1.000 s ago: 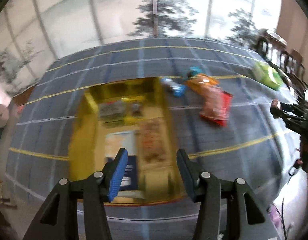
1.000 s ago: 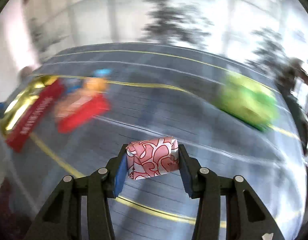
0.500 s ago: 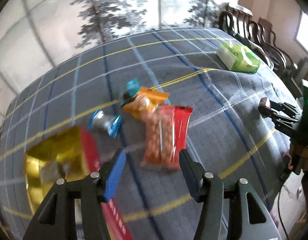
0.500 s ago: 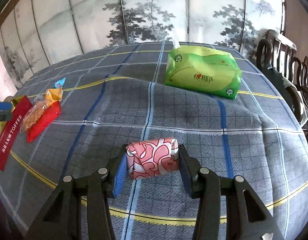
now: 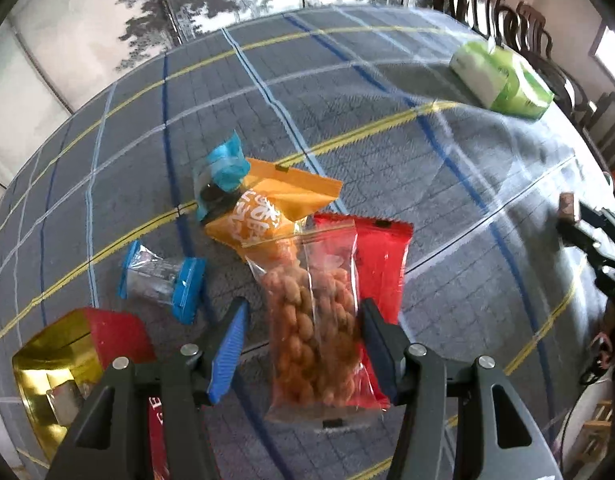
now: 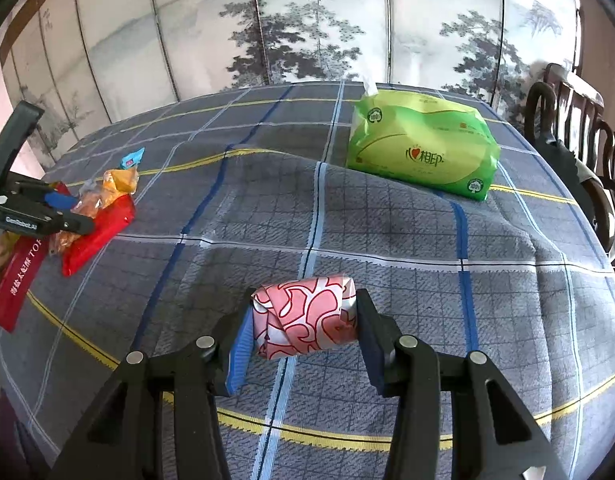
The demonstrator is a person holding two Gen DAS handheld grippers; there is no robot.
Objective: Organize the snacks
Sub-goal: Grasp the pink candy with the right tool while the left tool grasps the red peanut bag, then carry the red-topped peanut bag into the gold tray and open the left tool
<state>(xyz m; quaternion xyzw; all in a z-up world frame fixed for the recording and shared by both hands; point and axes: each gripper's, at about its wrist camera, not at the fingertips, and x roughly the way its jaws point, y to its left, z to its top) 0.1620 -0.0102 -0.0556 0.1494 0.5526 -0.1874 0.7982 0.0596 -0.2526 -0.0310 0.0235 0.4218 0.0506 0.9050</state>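
Red film backs the one clear packet of coated peanuts (image 5: 315,320), which lies flat on the grey plaid tablecloth (image 5: 387,120) directly under the left gripper (image 5: 303,344). Those tongs stand about half open, straddling the packet's lower half; the blue-ribbed pad sits clear of the packet's edge, while the dark pad overlaps the red edge so that contact there cannot be told. From the right wrist view the left gripper (image 6: 67,216) hovers over the same pile at the table's left side.

Counted on the cloth in the left wrist view: one peanut packet, one orange foil snack pouch (image 5: 275,208) tucked under its top end, and two small clear candy wrappers with blue ends, one (image 5: 163,280) lying alone to the left, the other (image 5: 223,176) leaning against the orange pouch. One red and gold box (image 5: 67,360) sits open at the lower left, near the loose wrapper.

The right gripper (image 6: 303,324) is clamped on one pink and white patterned wrapped roll (image 6: 307,320), both pads pressed to its ends, held above the cloth.

One green plastic tissue pack (image 6: 423,148) rests well apart at the far side of the table. Dark wooden chairs (image 6: 579,120) line the right edge.
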